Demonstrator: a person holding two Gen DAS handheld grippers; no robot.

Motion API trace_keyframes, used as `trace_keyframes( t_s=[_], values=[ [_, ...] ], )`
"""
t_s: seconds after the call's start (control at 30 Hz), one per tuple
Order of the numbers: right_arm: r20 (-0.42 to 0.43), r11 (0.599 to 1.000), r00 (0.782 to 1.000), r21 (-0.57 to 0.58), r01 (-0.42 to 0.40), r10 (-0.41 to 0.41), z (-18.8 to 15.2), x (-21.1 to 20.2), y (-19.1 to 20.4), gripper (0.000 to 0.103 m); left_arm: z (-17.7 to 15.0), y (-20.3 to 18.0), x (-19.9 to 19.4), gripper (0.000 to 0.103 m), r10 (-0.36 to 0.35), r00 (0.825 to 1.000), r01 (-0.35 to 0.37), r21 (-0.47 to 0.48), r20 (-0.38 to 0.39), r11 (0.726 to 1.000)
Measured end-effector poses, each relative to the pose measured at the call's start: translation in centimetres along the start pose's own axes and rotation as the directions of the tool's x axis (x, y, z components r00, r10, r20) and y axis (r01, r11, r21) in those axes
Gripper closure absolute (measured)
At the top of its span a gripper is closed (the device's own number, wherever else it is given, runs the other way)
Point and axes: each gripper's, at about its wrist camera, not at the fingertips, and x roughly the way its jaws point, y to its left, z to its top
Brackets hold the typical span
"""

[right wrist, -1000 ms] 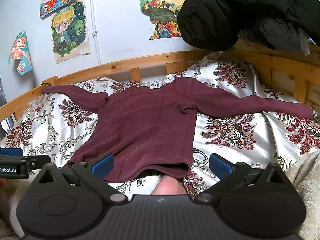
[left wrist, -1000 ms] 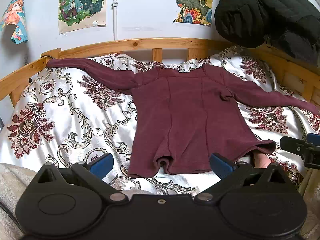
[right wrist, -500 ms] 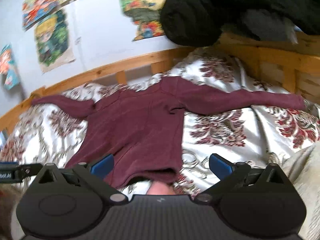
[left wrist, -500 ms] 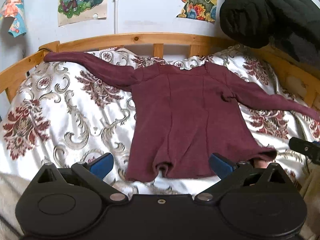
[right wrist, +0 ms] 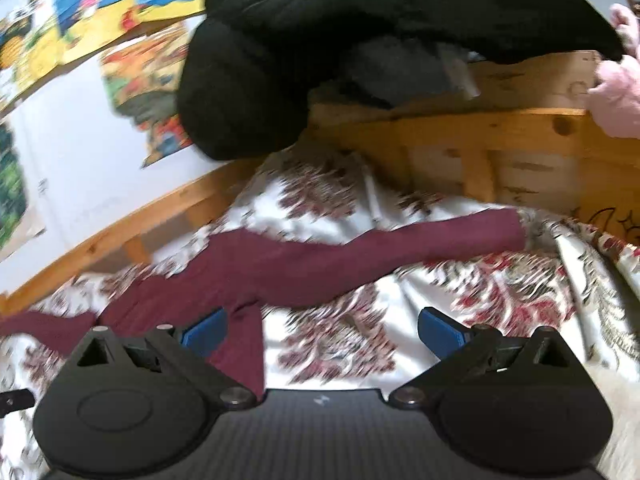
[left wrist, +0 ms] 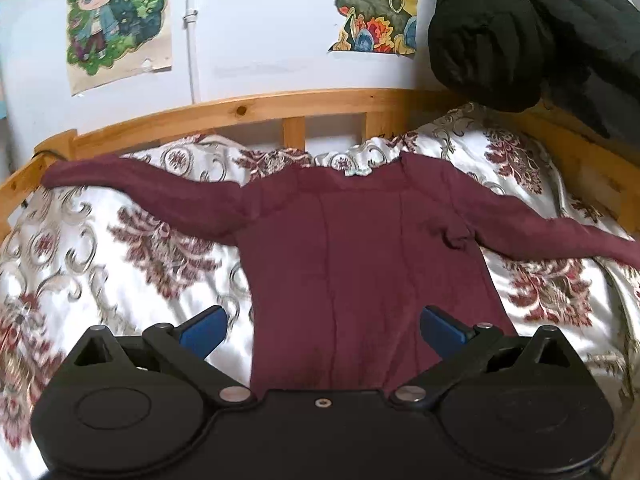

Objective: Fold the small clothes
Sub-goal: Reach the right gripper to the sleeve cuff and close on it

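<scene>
A small maroon long-sleeved top (left wrist: pixel 360 256) lies flat on the patterned bedspread (left wrist: pixel 132 248), both sleeves spread wide and the neck toward the headboard. My left gripper (left wrist: pixel 322 328) is open and empty, its blue pads either side of the top's lower body, above the hem. In the right wrist view the right sleeve (right wrist: pixel 400 248) stretches across the bed to its cuff. My right gripper (right wrist: pixel 322 328) is open and empty, near the armpit of that sleeve. This view is blurred.
A wooden bed rail (left wrist: pixel 280 108) runs along the back and right side (right wrist: pixel 520 140). A black padded jacket (left wrist: pixel 540 32) hangs over the right corner; it also shows in the right wrist view (right wrist: pixel 320 40). Posters (left wrist: pixel 120 20) hang on the white wall.
Both grippers have moved forward over the top. The right gripper has also swung right toward the right sleeve. Both stay open and empty.
</scene>
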Motion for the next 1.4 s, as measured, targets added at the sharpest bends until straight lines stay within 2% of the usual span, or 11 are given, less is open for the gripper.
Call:
trace_keyframes(
  t_s=[0.17,0.33,0.47,0.63,0.87,1.03,1.13,1.2,1.3,1.4],
  values=[
    [0.038,0.986,0.988,0.078,0.147,-0.151,1.6,2.4,-2.0,0.0,2.1,-0.6,3.4,0.001,-0.026,1.0,0.025,0.013,0.014,1.0],
    [0.03,0.961,0.97,0.151,0.233,-0.24,2.8,4.8,-4.4,0.0,2.4,-1.2,7.2,0.001,-0.054,0.998,0.053,0.021,0.016,0.998],
    [0.029,0.947,0.966,0.208,0.247,-0.258,3.6,6.8,-6.5,0.0,1.4,-1.4,10.4,0.001,-0.08,0.997,0.08,0.028,-0.007,0.996],
    [0.049,0.919,0.95,0.272,0.284,-0.308,3.8,9.0,-8.1,0.0,-0.4,-0.8,12.4,0.001,-0.089,0.996,0.089,0.03,0.01,0.996],
    [-0.006,0.885,0.921,0.275,0.375,-0.388,3.4,12.2,-8.4,0.0,-1.6,-0.5,14.0,0.001,-0.12,0.991,0.122,0.033,-0.056,0.992],
    [0.008,0.862,0.886,0.236,0.448,-0.463,3.3,13.2,-7.9,0.0,-2.1,-0.8,14.8,0.001,-0.16,0.983,0.163,0.033,-0.09,0.986],
    [0.057,0.838,0.853,0.231,0.495,-0.519,3.2,12.8,-7.6,0.0,-2.2,-0.9,15.0,0.001,-0.169,0.981,0.173,0.032,-0.098,0.984],
    [0.091,0.812,0.819,0.23,0.536,-0.566,3.2,12.6,-7.4,0.0,-2.2,-0.8,15.1,0.001,-0.171,0.98,0.174,0.019,-0.102,0.985],
    [0.098,0.781,0.787,0.248,0.573,-0.609,3.2,12.9,-7.7,0.0,-2.2,-0.5,15.2,0.001,-0.184,0.977,0.184,-0.012,-0.11,0.983],
    [0.069,0.773,0.783,0.234,0.59,-0.618,3.3,14.2,-8.1,0.002,-2.3,-0.2,15.5,0.001,-0.187,0.975,0.184,-0.036,-0.121,0.982]
  ],
)
